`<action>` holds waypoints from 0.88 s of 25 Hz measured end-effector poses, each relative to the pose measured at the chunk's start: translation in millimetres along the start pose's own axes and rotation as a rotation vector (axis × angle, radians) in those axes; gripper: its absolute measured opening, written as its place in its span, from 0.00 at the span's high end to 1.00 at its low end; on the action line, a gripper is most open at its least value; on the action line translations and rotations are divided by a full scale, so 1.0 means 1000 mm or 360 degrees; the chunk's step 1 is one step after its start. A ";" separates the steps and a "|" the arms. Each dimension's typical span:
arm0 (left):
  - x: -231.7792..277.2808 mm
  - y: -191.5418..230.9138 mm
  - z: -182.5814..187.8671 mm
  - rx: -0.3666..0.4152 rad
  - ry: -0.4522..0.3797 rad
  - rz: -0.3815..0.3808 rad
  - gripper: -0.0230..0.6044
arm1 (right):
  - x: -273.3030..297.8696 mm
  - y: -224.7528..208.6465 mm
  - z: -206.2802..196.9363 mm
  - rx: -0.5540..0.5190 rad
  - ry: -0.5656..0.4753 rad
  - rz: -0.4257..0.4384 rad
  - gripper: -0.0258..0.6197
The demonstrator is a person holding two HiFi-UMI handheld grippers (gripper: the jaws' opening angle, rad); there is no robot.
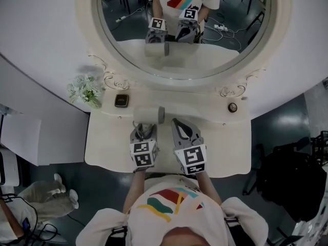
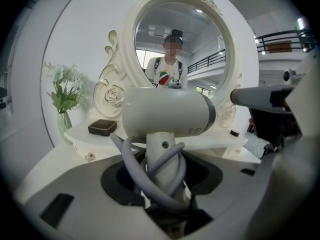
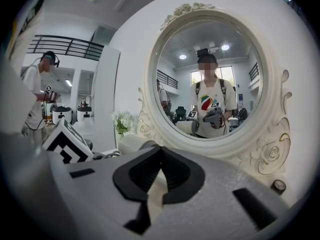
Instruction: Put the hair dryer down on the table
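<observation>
While the left tongs (image 1: 144, 131) clamp the handle of the hair dryer (image 1: 149, 115), its pale barrel lies crosswise just past their tips, with the grey-ringed end turned toward the right tongs (image 1: 183, 128). A grey cord (image 2: 131, 169) loops round the handle, and some of it is pinched between the same jaws. The dryer hangs over the cream table (image 1: 225, 147); I cannot tell whether it touches the surface. The right tongs sit just beside the left ones, jaws closed together with nothing between them, aimed at the round mirror (image 1: 225, 40). Ahead and to the left of the left tongs, a small black box (image 1: 121, 100) rests on the table's back ledge. Farther left stand white flowers (image 1: 86, 90).
</observation>
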State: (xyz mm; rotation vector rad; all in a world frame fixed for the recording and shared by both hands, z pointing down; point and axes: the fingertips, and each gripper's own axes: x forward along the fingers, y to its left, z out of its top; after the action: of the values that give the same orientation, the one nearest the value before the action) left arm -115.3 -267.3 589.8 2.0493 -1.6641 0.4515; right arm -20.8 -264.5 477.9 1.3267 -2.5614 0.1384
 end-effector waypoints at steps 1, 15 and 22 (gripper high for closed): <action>0.001 0.000 -0.005 0.0001 0.0020 0.0003 0.64 | 0.000 0.000 0.000 0.0001 0.0001 0.0000 0.96; 0.016 0.003 -0.063 -0.0019 0.0253 0.0006 0.64 | 0.000 0.002 -0.002 -0.0022 0.0013 0.0021 0.96; 0.015 0.003 -0.078 -0.0016 0.0328 0.0007 0.64 | -0.001 0.001 -0.003 -0.0029 0.0020 0.0018 0.96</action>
State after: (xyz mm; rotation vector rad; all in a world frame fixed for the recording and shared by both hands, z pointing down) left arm -112.5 -238.5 663.6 1.9211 -1.5453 0.6318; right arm -20.4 -262.2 480.0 1.3006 -2.5539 0.1246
